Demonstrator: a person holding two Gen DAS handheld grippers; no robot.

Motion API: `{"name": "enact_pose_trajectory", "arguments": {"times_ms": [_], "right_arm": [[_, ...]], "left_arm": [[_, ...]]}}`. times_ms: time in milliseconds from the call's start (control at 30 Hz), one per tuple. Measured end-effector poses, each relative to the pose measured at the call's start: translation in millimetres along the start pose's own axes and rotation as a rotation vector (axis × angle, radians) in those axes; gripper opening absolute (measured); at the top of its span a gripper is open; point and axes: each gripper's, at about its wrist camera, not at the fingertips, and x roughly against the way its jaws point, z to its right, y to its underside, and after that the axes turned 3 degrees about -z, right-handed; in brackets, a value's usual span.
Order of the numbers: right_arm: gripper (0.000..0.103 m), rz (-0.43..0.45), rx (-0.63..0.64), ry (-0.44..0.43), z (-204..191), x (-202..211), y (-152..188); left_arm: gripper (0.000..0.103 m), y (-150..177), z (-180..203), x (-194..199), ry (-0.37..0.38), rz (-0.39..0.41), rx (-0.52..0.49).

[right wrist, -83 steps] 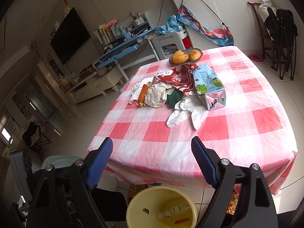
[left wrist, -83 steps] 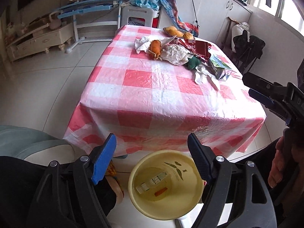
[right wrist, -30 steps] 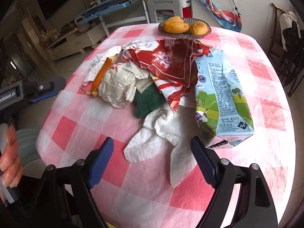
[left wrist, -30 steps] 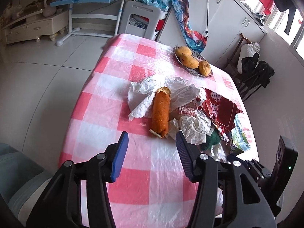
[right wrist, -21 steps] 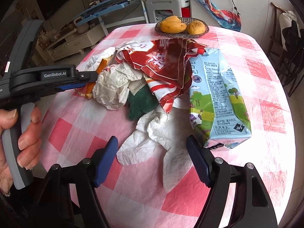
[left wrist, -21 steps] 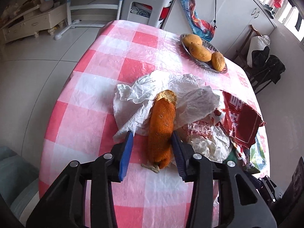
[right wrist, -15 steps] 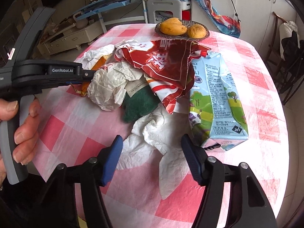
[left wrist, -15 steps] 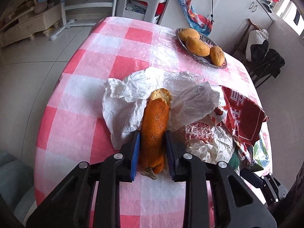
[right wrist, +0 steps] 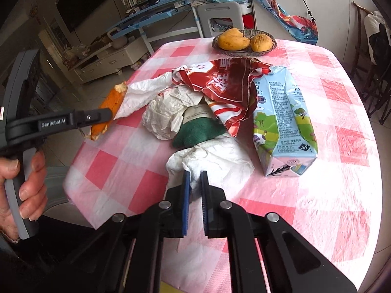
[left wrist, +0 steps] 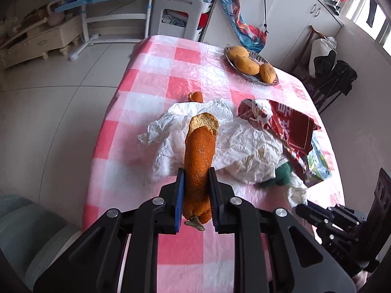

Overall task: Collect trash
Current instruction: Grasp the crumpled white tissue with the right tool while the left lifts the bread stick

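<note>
While the left claw (left wrist: pixel 195 190) is clamped tight on the lower part of a long orange peel (left wrist: pixel 199 161), that peel is lifted clear of the pink-checked worktop (left wrist: pixel 136 112), its torn pale end pointing out over a crumpled white paper (left wrist: pixel 195 112). From the right wrist view the same claw's side reads "GenRobot.AI". The right claw (right wrist: pixel 194 190) has its blue pads nearly together, pinching the near edge of a white tissue (right wrist: pixel 215 161) that lies on the worktop just left of the milk carton (right wrist: pixel 283 122).

That carton lies on its side, pale blue with trees and a cow printed on it; "MILK" shows near its far end, the small print too fine to read. Draped against its left flank is a torn red snack wrapper (right wrist: pixel 224 85) with large white Chinese characters. Left of the carton, under the wrapper's edge, sit a white paper wad (right wrist: pixel 166 114) and a green cloth (right wrist: pixel 198 131). Beyond the carton, a woven dish of mangoes (right wrist: pixel 244 41) stands at the far edge.
</note>
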Motion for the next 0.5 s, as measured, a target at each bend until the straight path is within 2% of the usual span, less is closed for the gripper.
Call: {"name": "enact_pose_trajectory", "arguments": {"times_ms": [67,200,267,333,400,433,500], "right_arm": [[0.010,0.011,-0.021,-0.018,2,5,3],[0.010,0.025,-0.064,-0.027,6,11,9],[0.010,0.018,-0.068,-0.026,4,12,13],[0.010,0.001,-0.063,-0.020,1,11,18],[0.013,-0.009,-0.047,0.004,-3,9,22],[0.017,-0.009,-0.036,0.016,-4,9,22],[0.041,0.005,-0.022,0.040,-7,10,21]], "left_arm": [[0.019,14,-4,3,0.004,-0.028,-0.007],[0.022,34,-10,-5,-0.035,-0.083,-0.013],[0.029,38,-11,-6,-0.034,-0.093,-0.006],[0.040,41,-12,1,-0.041,-0.073,-0.003],[0.044,45,-13,8,-0.050,-0.054,-0.006],[0.046,48,-13,10,-0.052,-0.054,-0.010],[0.046,50,-11,8,-0.063,-0.063,-0.022]]}}
